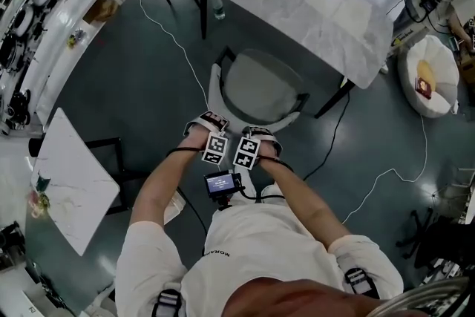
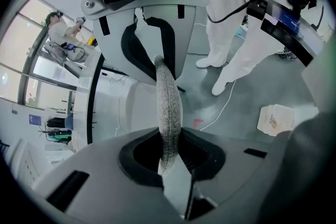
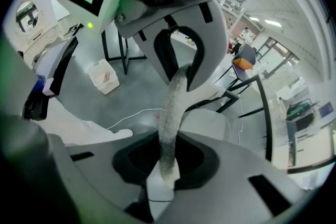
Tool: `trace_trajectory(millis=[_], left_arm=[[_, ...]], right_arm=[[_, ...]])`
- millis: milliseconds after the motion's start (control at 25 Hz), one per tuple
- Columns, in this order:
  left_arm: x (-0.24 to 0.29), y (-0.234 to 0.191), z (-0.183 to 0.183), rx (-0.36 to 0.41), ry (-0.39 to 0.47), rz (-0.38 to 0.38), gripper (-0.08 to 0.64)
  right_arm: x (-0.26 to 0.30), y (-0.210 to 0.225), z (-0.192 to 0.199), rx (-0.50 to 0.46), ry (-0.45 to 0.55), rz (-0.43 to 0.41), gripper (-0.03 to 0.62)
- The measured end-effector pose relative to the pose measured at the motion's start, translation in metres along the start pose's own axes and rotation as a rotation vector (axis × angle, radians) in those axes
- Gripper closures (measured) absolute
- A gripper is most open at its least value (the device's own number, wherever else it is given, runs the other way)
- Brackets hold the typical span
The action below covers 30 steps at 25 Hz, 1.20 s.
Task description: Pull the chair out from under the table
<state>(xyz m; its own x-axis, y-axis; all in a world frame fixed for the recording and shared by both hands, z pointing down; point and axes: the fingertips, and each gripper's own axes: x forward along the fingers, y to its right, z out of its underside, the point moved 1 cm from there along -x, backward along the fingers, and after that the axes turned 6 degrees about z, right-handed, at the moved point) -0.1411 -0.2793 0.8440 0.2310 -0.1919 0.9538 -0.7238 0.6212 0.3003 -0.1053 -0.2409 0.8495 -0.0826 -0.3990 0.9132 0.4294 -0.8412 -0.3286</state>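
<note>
The grey upholstered chair stands on the person's side of the marble-topped desk. Most of its seat is clear of the desk's near edge, while its front is close to that edge and to the desk's dark leg. The task is partly done, and more travel away from the desk is probably needed.

Both tongs grip the top of the backrest, the part of the chair farthest from the desk. The left tongs are closed to a narrow gap on the padded fabric rim. The right tongs, just beside them, are clamped on the same rim, which runs straight between their jaws.

To do this step well, draw both hands straight back from the desk at an even pace, so the chair slides without swivelling. The pull should stay low and level. The grips sit high on the backrest, so an upward or jerky tug could tip the chair onto its rear legs or slip the fabric out of the jaws.

A white cable lies on the floor beside the chair and might snag a leg.
</note>
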Motion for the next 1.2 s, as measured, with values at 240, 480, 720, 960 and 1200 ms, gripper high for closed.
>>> trace_trajectory(millis=[240, 480, 720, 960, 1200], left_arm=[[-0.005, 0.016, -0.002, -0.01, 0.009, 0.016, 0.483], [-0.009, 0.03, -0.008, -0.03, 0.018, 0.033, 0.483], [-0.011, 0.037, -0.009, -0.056, 0.013, 0.048, 0.483], [-0.014, 0.042, -0.01, -0.078, -0.012, 0.074, 0.481], [-0.031, 0.039, -0.012, -0.134, -0.047, 0.108, 0.479]], right_arm=[[-0.004, -0.015, -0.006, -0.002, 0.002, -0.011, 0.517], [-0.009, -0.03, -0.008, -0.005, 0.005, -0.017, 0.517], [-0.009, -0.037, -0.01, -0.015, -0.001, -0.016, 0.515], [-0.015, -0.042, -0.012, -0.053, -0.009, -0.007, 0.505], [-0.043, -0.036, -0.017, -0.13, 0.038, 0.007, 0.494]])
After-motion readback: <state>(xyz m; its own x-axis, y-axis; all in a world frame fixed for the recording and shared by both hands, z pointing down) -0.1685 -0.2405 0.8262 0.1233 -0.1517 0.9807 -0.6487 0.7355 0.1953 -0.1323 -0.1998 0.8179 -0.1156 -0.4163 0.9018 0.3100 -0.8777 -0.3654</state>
